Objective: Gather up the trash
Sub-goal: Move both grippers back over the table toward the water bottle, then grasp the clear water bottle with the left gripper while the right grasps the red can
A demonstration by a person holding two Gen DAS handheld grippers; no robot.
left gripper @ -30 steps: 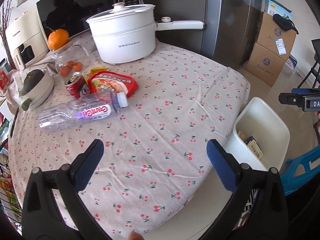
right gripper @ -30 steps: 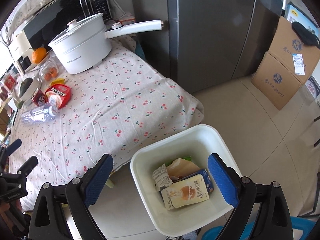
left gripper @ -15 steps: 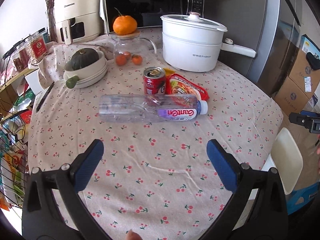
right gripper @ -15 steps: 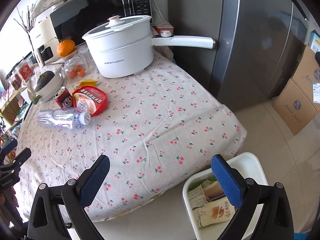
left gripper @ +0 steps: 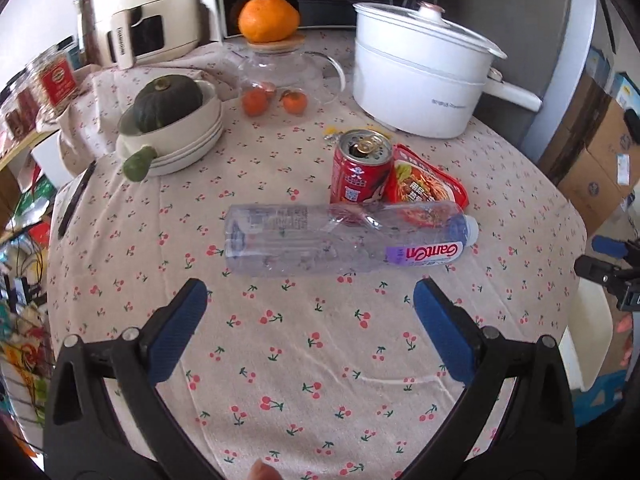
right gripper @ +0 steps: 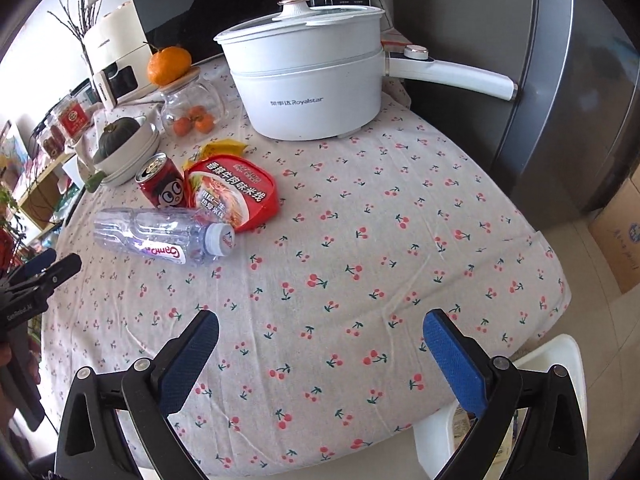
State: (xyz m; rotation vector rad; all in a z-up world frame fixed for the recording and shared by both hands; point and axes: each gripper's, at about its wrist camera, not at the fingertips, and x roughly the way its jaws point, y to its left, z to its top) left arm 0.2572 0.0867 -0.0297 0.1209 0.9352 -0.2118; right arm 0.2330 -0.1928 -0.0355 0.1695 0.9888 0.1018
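- The left gripper [left gripper: 310, 312] hovers above the table [left gripper: 320, 380], its blue pads spread wide and holding nothing, pointing at the plastic bottle [left gripper: 344, 240] just ahead.
- The right gripper [right gripper: 320, 344] hangs over the table's near-right edge, fingers likewise wide apart and empty.
- The bottle is clear, crumpled and capped, lying on its side near the table's middle, cap toward the right edge.
- A red drink can [left gripper: 361, 172] stands upright just behind the bottle; a red food wrapper [left gripper: 428, 190] lies beside the can, partly under the bottle's neck.
- Toward the far edge sit a white pot [left gripper: 420, 84], a glass jar [left gripper: 280, 76] topped with an orange, and a bowl holding a green squash [left gripper: 168, 98].
- Bare cherry-print cloth lies between the trash and the near edge.
- A white bin [right gripper: 516, 404] stands on the floor beside the near-right edge.
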